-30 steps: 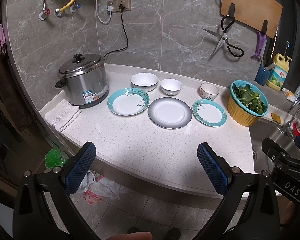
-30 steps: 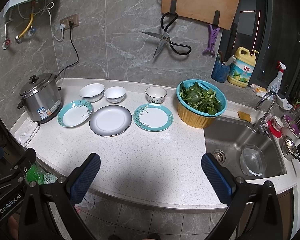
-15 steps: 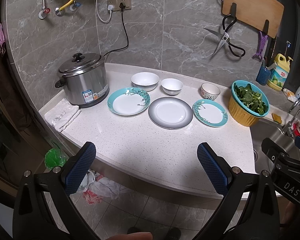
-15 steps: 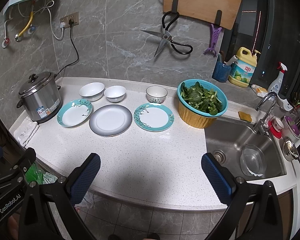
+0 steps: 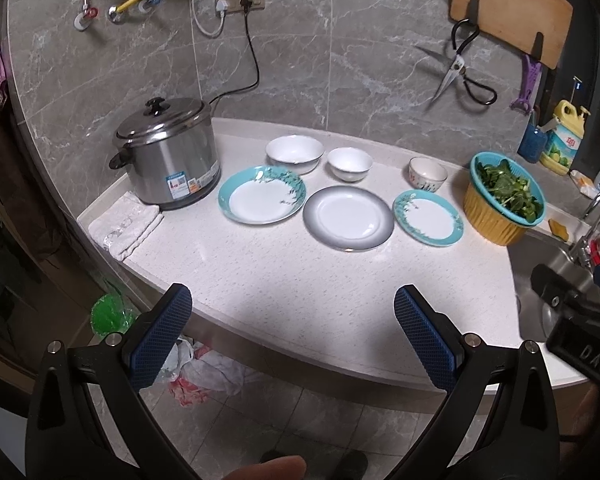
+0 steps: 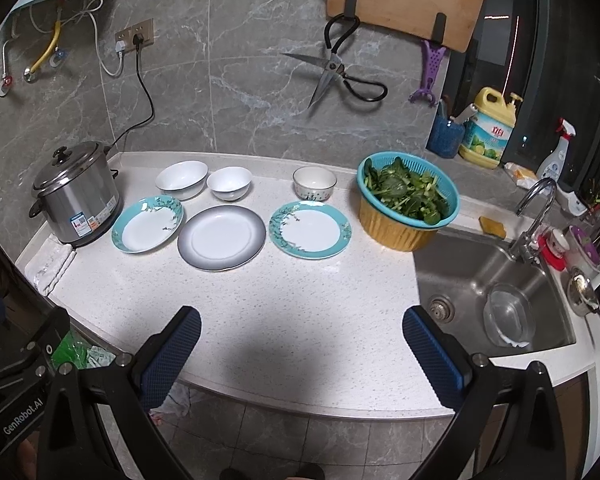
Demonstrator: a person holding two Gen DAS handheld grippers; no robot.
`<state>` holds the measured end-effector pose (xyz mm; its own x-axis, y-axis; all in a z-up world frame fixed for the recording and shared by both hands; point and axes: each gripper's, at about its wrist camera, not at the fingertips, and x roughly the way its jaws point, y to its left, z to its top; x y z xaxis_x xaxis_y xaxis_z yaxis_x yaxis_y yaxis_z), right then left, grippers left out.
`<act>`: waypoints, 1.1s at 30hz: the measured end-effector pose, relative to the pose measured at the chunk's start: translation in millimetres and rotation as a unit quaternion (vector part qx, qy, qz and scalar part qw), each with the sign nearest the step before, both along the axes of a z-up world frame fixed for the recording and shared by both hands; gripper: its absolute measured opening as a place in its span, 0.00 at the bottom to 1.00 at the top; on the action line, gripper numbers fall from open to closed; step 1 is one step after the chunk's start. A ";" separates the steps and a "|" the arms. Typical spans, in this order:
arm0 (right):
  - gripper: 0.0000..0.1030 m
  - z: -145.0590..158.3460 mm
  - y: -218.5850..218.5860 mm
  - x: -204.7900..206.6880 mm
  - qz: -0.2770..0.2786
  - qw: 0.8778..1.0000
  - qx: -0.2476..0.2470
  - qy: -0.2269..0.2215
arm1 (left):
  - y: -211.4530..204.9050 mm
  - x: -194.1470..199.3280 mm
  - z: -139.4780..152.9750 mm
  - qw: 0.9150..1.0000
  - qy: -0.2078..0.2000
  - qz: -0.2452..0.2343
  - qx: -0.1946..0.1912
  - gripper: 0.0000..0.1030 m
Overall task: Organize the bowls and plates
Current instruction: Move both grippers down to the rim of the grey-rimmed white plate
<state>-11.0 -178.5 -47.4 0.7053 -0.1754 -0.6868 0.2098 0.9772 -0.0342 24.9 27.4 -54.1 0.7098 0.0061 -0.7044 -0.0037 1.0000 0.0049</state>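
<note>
Three plates lie in a row on the tabletop (image 6: 280,320): teal plate (image 6: 147,229), grey plate (image 6: 221,237), teal plate (image 6: 310,229). Three bowls (image 6: 182,179) (image 6: 229,183) (image 6: 314,182) stand behind. Left gripper (image 5: 293,330) and right gripper (image 6: 301,346) hover, fingers apart, empty.

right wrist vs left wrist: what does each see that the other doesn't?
Only the right wrist view shows the full sink basin, its drain and the steel bowl in it. Only the left wrist view shows the open left gripper and the green bag on the floor unblocked. Both show the rice cooker, three plates, three bowls and the basket of greens.
</note>
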 end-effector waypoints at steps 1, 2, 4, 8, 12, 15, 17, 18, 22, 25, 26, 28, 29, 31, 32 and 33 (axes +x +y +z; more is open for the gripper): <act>1.00 -6.5 1.6 0.8 0.000 1.000 0.006 0.003 | 6.0 3.9 -5.6 1.000 0.007 -0.001 -0.002 1.00; 1.00 -4.2 2.7 3.0 0.000 1.000 0.007 0.005 | 14.8 8.4 -14.1 1.000 0.016 -0.003 -0.007 1.00; 1.00 -11.9 5.1 7.7 0.001 1.000 0.019 0.014 | 28.9 17.3 -28.9 0.999 0.030 -0.010 -0.018 1.00; 1.00 -19.8 10.3 21.2 0.014 0.999 0.049 0.017 | 59.2 46.2 -77.2 0.996 0.075 -0.023 -0.052 1.00; 1.00 -36.9 10.7 52.5 0.054 0.995 0.075 0.023 | 71.0 85.3 -130.1 0.985 0.135 -0.045 -0.095 0.98; 1.00 -50.0 6.8 89.9 0.087 0.991 0.101 0.034 | 74.7 124.1 -160.7 0.982 0.153 -0.037 -0.107 0.97; 1.00 -59.4 1.6 121.6 0.115 0.985 0.121 0.041 | 76.6 149.2 -170.4 0.979 0.154 -0.030 -0.128 0.97; 1.00 -65.2 -3.8 144.4 0.136 0.981 0.132 0.046 | 76.8 159.7 -174.8 0.979 0.150 -0.023 -0.136 0.97; 1.00 -82.4 -17.3 222.9 0.195 0.967 0.153 0.063 | 68.2 207.1 -188.7 0.981 0.139 0.015 -0.135 0.97; 0.96 -100.3 -31.2 287.1 0.247 0.943 0.200 0.100 | 53.5 247.1 -198.4 0.975 0.168 0.023 -0.142 0.97; 0.95 -107.1 -35.4 306.3 0.260 0.935 0.211 0.115 | 47.3 262.7 -204.1 0.971 0.188 0.024 -0.143 0.97; 0.93 -123.8 -42.3 345.0 0.277 0.924 0.217 0.148 | 39.2 286.5 -216.5 0.964 0.222 0.029 -0.143 0.97; 0.88 -130.3 -43.8 358.5 0.281 0.922 0.213 0.160 | 36.9 297.5 -223.4 0.960 0.235 0.030 -0.148 0.90; 0.83 -146.9 -44.4 387.9 0.296 0.915 0.200 0.190 | 34.6 320.3 -238.0 0.949 0.260 0.023 -0.175 0.79; 0.81 -152.3 -42.9 396.1 0.301 0.912 0.192 0.201 | 35.2 329.9 -245.3 0.945 0.269 0.024 -0.183 0.75; 0.80 -157.9 -43.6 402.0 0.306 0.910 0.186 0.210 | 36.8 337.7 -250.3 0.944 0.272 0.027 -0.187 0.75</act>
<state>391.0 -222.1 -205.3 0.2547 0.4615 -0.8498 -0.3321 0.8671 0.3714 362.6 64.2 -304.4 0.2485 -0.2893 -0.9244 -0.1539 0.9304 -0.3325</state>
